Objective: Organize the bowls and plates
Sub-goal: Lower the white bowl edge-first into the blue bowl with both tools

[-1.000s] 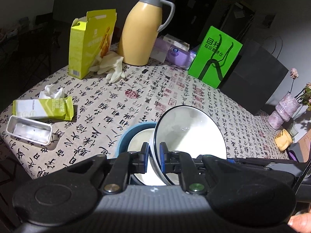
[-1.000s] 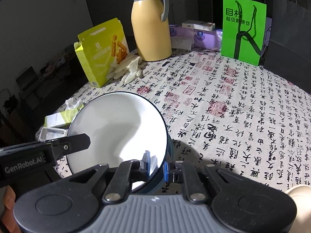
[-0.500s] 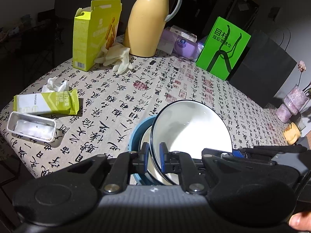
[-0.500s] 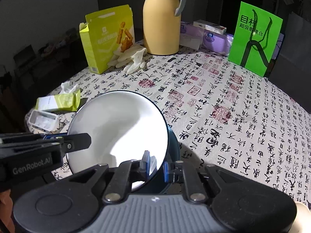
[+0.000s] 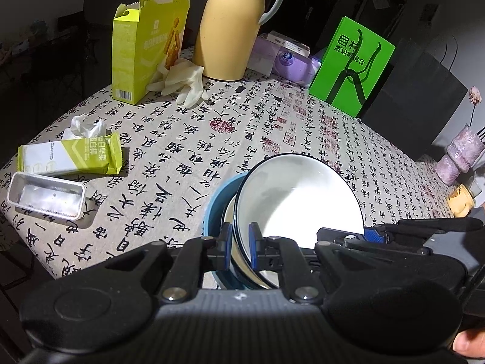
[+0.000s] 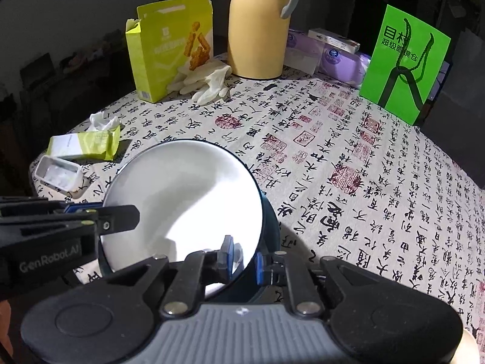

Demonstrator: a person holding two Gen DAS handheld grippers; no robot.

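A white bowl with a dark rim (image 5: 300, 200) (image 6: 182, 200) is held tilted over a blue bowl (image 5: 216, 209) (image 6: 271, 227) on the calligraphy-print tablecloth. A cream bowl (image 5: 228, 217) nests inside the blue one. My left gripper (image 5: 240, 247) is shut on the white bowl's near rim. My right gripper (image 6: 242, 259) is shut on the rim at the opposite side. Each gripper shows in the other's view, the right gripper (image 5: 372, 233) at the right edge and the left gripper (image 6: 100, 221) at the left.
Behind stand a yellow thermos (image 5: 233, 27), an open yellow-green box (image 5: 145, 45), rubber gloves (image 5: 185, 82), a green bag (image 5: 351, 66), a black bag (image 5: 415, 103) and purple packs (image 5: 288, 60). A snack wrapper (image 5: 69, 157) and plastic tray (image 5: 45, 197) lie by the left table edge.
Both grippers keep their hold. The right gripper has rolled and shifted a little, and the white bowl has tipped with it, leaning less steeply over the blue bowl.
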